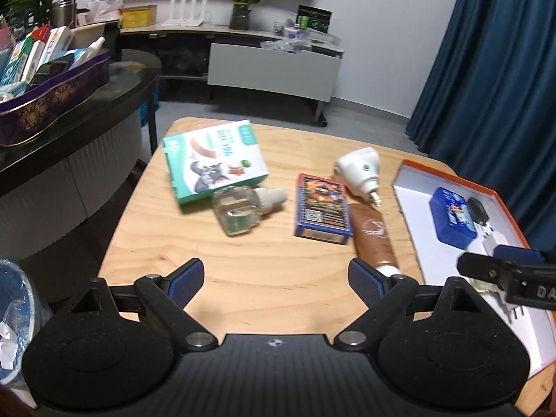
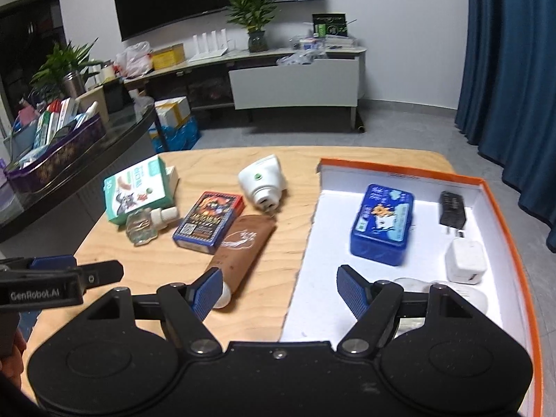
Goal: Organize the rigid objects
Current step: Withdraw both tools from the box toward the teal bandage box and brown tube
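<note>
Wooden table [image 2: 243, 312] with an orange-rimmed white box [image 2: 500, 215] along its right edge. Left gripper [image 1: 276, 279] and right gripper [image 2: 279, 288] both stand wide apart, nothing between the pads. Inside the box: a blue tin [image 2: 382, 224], a black charger [image 2: 452, 212] and a white charger [image 2: 465, 260]. On the bare table: a green carton [image 1: 215, 161] at the far left corner, a clear refill bottle [image 1: 239, 213], a card pack [image 1: 322, 208], a white plug-in heater [image 1: 359, 170] and a brown tube [image 1: 373, 239] near the box.

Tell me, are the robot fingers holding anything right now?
No, nothing is held. The left gripper and the right gripper are both open, with only bare space between their fingers.
</note>
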The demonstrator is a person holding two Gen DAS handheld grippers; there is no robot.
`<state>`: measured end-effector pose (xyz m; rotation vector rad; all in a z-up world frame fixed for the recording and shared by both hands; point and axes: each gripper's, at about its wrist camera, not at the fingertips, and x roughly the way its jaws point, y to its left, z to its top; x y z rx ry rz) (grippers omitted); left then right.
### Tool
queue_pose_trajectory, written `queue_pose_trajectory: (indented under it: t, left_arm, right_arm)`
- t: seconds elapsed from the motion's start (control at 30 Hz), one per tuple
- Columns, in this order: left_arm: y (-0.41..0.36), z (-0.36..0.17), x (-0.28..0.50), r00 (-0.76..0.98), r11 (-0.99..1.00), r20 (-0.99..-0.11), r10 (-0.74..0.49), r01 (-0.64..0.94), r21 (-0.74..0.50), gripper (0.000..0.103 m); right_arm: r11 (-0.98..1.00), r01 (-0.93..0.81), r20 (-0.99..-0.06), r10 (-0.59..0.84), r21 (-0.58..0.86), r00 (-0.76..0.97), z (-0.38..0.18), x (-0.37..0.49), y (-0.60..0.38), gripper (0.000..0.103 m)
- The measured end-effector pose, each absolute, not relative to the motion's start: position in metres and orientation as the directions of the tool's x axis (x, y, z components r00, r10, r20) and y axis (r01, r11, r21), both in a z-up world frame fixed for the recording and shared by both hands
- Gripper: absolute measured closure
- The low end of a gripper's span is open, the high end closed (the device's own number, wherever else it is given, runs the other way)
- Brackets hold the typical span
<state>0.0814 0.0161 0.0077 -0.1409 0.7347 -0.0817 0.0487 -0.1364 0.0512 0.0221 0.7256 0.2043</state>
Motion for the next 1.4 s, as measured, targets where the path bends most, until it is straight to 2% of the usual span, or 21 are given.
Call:
queue_pose_trajectory:
  t: [0.23, 0.37, 0.6, 0.7, 0.8, 0.97, 1.1, 1.23, 1.37, 1.4]
  left_arm:
    - [0.039, 0.003, 0.106, 0.754, 0.991, -0.653, -0.069, -0.024, -0.132, 0.007]
    - [0.051, 0.007, 0.128, 0.777, 0.988, -0.628, -0.033, -0.070, -0.140, 0.000]
    - [0.063, 0.022, 0.169, 0.812, 0.977, -0.583, -0.005, -0.120, -0.175, 0.000]
    - [0.076, 0.032, 0.190, 0.824, 0.983, -0.566, 0.027, -0.126, -0.136, 0.000]
    - [0.086, 0.037, 0.216, 0.813, 0.988, -0.582, -0.004, -0.085, -0.126, 0.000]
    - [0.079, 0.027, 0.239, 0.791, 0.999, -0.611, 0.011, -0.038, -0.032, 0.000]
    - [0.071, 0.007, 0.238, 0.740, 1.000, -0.672, -0.028, 0.030, -0.008, 0.000]
    - [0.069, -0.014, 0.207, 0.677, 0.994, -0.728, -0.108, 0.072, -0.081, 0.000]
    - [0.076, -0.027, 0.157, 0.661, 0.969, -0.714, -0.230, 0.089, -0.230, 0.000]
    - [0.075, -0.025, 0.146, 0.672, 0.969, -0.703, -0.234, 0.103, -0.224, 0.000]
  right_arm:
    - [0.981, -0.176, -0.670, 0.185, 0.083, 0.719, 0.045, 0.052, -0.134, 0.017]
    - [0.981, -0.173, -0.675, 0.189, 0.091, 0.713, 0.042, 0.055, -0.134, 0.017]
    - [0.976, -0.202, -0.677, 0.199, 0.076, 0.709, 0.041, 0.058, -0.128, 0.017]
    - [0.976, -0.210, -0.675, 0.198, 0.065, 0.711, 0.041, 0.058, -0.129, 0.017]
    - [0.976, -0.198, -0.680, 0.205, 0.089, 0.704, 0.038, 0.062, -0.133, 0.017]
    - [0.978, -0.188, -0.689, 0.196, 0.087, 0.698, 0.034, 0.065, -0.134, 0.017]
    - [0.979, -0.183, -0.690, 0.189, 0.083, 0.699, 0.034, 0.067, -0.136, 0.017]
    - [0.981, -0.172, -0.688, 0.184, 0.087, 0.702, 0.033, 0.068, -0.142, 0.017]
    - [0.982, -0.165, -0.689, 0.180, 0.089, 0.702, 0.031, 0.068, -0.145, 0.017]
    - [0.983, -0.163, -0.690, 0.179, 0.088, 0.702, 0.030, 0.069, -0.146, 0.017]
